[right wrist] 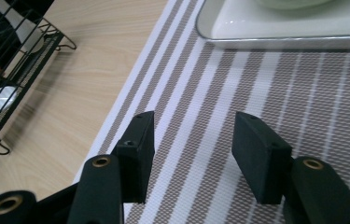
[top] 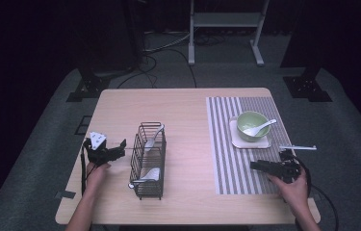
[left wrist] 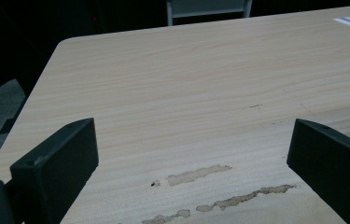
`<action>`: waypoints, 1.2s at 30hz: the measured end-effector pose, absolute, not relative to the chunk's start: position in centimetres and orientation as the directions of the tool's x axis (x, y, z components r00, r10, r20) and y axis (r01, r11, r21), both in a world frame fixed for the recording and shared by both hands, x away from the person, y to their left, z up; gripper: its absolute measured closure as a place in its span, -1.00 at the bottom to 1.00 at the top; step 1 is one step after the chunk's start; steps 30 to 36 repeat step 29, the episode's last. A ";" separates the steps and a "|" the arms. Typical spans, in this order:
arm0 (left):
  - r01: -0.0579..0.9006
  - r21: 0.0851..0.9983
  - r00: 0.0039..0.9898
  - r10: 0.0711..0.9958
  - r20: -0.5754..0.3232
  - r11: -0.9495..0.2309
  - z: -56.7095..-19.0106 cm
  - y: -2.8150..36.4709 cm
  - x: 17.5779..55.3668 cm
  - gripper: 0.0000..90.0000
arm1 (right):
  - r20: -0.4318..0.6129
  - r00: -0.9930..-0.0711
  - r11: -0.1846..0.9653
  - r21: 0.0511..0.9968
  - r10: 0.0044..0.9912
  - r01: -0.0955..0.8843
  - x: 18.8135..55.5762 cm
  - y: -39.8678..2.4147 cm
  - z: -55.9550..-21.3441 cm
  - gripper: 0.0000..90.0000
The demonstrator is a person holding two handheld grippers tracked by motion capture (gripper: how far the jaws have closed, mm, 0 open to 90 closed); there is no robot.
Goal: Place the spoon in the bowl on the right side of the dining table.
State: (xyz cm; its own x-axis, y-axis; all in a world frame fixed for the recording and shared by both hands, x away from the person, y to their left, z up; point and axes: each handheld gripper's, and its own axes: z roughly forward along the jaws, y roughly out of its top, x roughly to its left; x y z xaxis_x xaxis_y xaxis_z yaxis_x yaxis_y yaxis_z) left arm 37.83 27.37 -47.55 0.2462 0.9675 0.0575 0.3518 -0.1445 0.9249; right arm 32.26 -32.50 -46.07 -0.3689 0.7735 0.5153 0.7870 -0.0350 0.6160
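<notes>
Striped placemat (top: pixel 226 163) under R gripper (right wrist: pixel 192 154): jaws apart, nothing btwn them, hovering over mat nr its front edge. Green bowl (top: pixel 251 124) w/ white spoon (top: pixel 260 128) sits on white tray (top: pixel 250 142), just beyond R gripper. L gripper (left wrist: pixel 191 154) jaws wide, empty, over bare wood table (left wrist: pixel 186 84), beside black wire basket (top: pixel 148 161) holding two spoons.
</notes>
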 end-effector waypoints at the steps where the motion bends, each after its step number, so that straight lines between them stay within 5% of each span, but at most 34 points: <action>1: 0.352 0.925 0.246 0.968 0.058 -0.145 -47.5 27.4 37.8 -0.98 | 0.513 -0.376 -0.026 0.616 0.771 0.787 32.2 -32.2 -46.1 0.06; 36: 0.354 0.924 0.246 0.968 0.057 -0.144 -47.6 27.4 37.9 -0.98 | 0.465 -0.512 0.113 0.651 0.722 0.751 30.4 -28.0 -47.0 -0.08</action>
